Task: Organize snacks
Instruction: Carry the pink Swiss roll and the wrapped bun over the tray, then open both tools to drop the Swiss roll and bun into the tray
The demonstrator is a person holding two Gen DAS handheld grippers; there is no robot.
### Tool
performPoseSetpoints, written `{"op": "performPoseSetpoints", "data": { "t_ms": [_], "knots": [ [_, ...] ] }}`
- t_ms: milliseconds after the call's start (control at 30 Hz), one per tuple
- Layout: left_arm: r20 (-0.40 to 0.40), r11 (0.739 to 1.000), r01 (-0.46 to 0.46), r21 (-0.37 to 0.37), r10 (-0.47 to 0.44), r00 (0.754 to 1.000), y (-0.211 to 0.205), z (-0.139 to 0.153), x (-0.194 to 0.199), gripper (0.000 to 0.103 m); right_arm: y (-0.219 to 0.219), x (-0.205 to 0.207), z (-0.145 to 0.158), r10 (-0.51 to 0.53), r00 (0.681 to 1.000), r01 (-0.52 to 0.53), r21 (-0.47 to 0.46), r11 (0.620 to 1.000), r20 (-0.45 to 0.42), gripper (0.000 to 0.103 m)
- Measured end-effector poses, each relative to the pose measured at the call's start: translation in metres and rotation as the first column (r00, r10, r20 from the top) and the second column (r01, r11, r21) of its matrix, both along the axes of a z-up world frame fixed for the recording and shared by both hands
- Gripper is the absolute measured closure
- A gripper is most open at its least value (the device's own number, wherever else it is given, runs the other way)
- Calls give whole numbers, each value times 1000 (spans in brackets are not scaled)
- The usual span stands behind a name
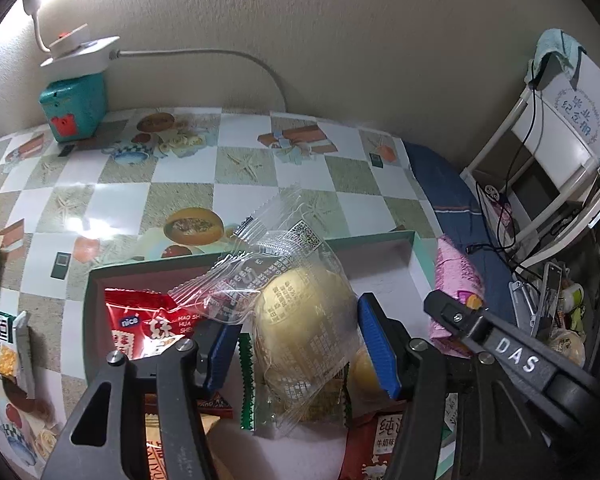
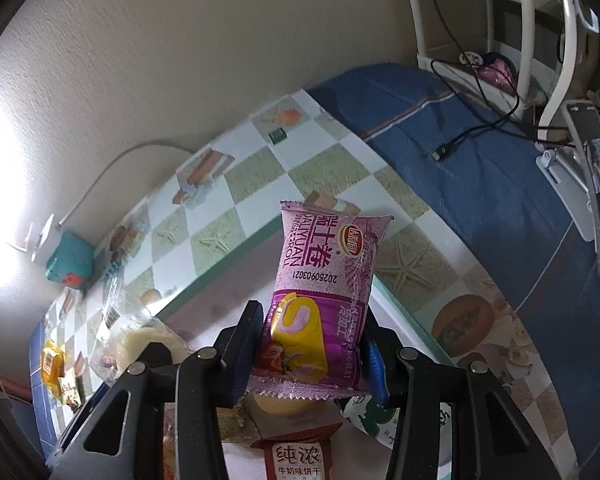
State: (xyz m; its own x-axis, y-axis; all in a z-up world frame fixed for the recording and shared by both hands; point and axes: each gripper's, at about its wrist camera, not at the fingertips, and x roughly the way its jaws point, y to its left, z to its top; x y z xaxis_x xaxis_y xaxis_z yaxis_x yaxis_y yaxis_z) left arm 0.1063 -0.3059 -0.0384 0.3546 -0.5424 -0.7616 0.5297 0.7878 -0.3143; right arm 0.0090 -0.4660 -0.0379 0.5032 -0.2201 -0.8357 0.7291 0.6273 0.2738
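- Tabletop [image 1: 236,184] with checked printed cover runs ahead of both sets of fingers; blue bedding [image 2: 480,184] off to the right of it.
- Green-rimmed box [image 1: 414,252] sits below and just ahead of the left fingers, holding a red snack pack [image 1: 140,320] and other packets.
- Left gripper [image 1: 296,344]: blue fingers [image 1: 376,344] spread apart; clear-wrapped yellow bun [image 1: 304,320] lies between them over the box. Contact unclear, looks released.
- Right gripper [image 2: 312,352]: fingers clenched on a pink Swiss roll packet [image 2: 324,280], upright, held above the box.
- Teal box [image 1: 74,110] far ahead-left by the wall.
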Motion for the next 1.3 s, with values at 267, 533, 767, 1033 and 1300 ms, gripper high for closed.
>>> {"op": "performPoseSetpoints", "data": {
  "t_ms": [267,533,767,1033,1300],
  "knots": [
    [-30,1000,18,16,-17,999,-1,-8,2,43,2,2,-7,10,1000,-10,2,1000,-16,53],
    [-59,998,43,43,-40,997,-3,-10,2,43,1,1,-11,4,999,-4,14,1000,-32,52],
    [-100,999,35,37,-31,995,1,-12,6,41,5,1,-17,6,998,-5,23,1000,-56,52],
    [-109,999,31,29,-27,994,7,-9,8,35,5,3,-18,0,997,3,27,1000,-83,52],
    [-103,998,37,53,-31,994,11,2,6,35,7,3,-12,2,996,-1,12,1000,-91,52]
  ]
}}
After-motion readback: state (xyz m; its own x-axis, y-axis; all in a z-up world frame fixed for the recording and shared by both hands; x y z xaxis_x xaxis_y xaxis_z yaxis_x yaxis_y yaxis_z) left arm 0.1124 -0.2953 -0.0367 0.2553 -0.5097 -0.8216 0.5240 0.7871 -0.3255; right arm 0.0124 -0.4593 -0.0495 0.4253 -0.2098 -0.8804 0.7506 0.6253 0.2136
